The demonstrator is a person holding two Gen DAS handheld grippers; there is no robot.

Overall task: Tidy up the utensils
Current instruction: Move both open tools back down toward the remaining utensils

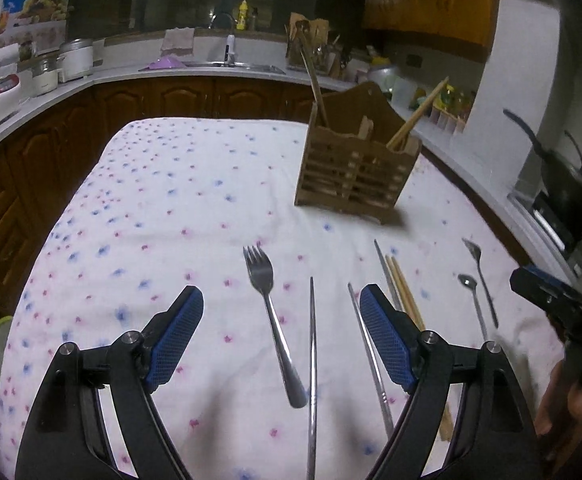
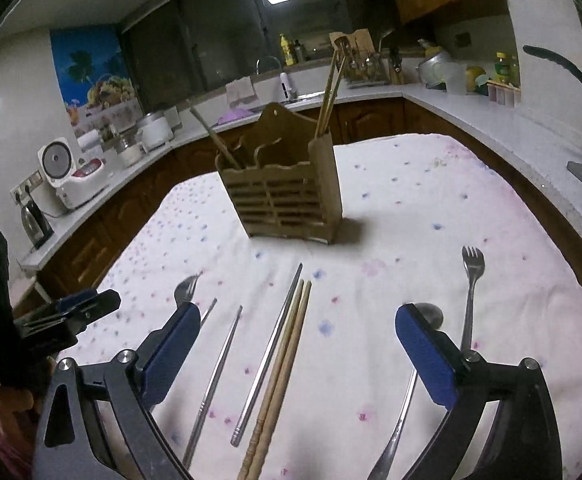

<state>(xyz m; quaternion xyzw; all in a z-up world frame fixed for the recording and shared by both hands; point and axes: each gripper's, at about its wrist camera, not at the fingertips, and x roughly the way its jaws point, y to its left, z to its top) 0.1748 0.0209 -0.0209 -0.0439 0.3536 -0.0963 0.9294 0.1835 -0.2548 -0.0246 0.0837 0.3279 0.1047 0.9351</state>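
Observation:
A wooden slatted utensil holder [image 1: 355,168] [image 2: 291,196] stands on the flowered tablecloth and holds wooden chopsticks and a ladle handle. My left gripper [image 1: 281,300] is open above a metal fork [image 1: 271,316] and a metal chopstick [image 1: 312,360]. Another metal chopstick [image 1: 371,364], a wooden chopstick pair [image 1: 405,300] and two spoons [image 1: 477,280] lie to its right. My right gripper [image 2: 297,318] is open above metal chopsticks [image 2: 267,356] and the wooden pair [image 2: 283,376]. A spoon [image 2: 431,314] and a fork [image 2: 469,296] lie by its right finger.
A kitchen counter [image 1: 91,76] with rice cookers, a sink and jars runs behind the table. A black wok [image 1: 567,188] sits on a stove at right. The left gripper shows at the left edge of the right wrist view [image 2: 71,312].

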